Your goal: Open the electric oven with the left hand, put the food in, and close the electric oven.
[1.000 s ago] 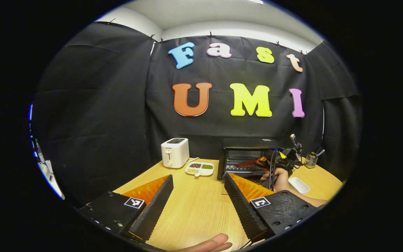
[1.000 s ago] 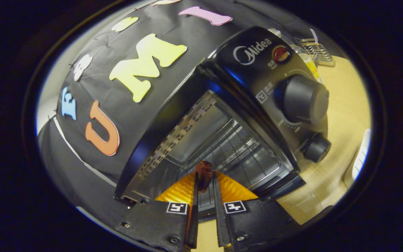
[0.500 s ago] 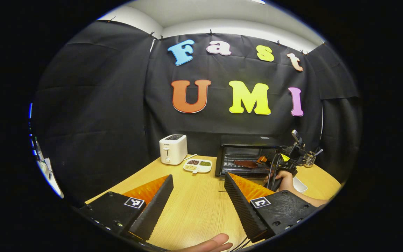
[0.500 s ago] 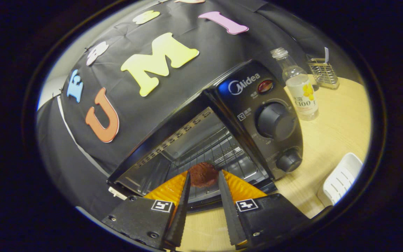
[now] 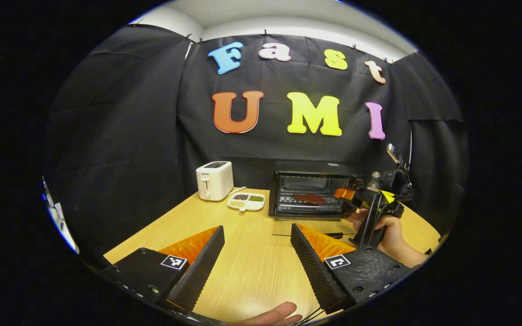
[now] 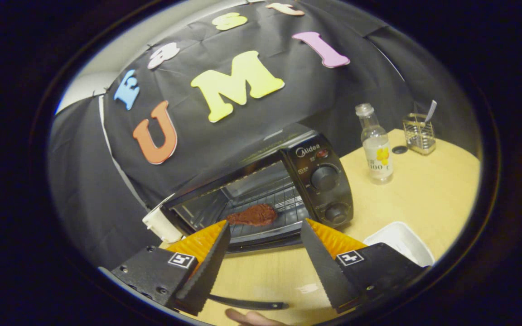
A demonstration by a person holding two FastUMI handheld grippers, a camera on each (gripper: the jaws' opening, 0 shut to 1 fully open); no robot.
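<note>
Left gripper view: left gripper hangs low over the table, fingers spread wide, holding nothing. It has drifted back a bit over the last second, so the oven sits smaller and farther off. Oven door is down and the food, a dark reddish slab, lies on the rack inside. Right gripper is now just right of the oven mouth, clear of the cavity; a second ago it was reaching in. Toaster and a divided snack dish stand left of the oven, untouched.

Right gripper view: big change here. A second ago the fingers were pinched on the food inside the cavity; now the right gripper is wide open, empty, and pulled back over the table in front of the oven. Food rests on the wire rack, free of both fingers. The glass door is hard to make out in this view, probably folded flat below the opening. Bottle and white tray are off to the right.

Judgement: placement done, release clean. Remaining step is closing the door.
</note>
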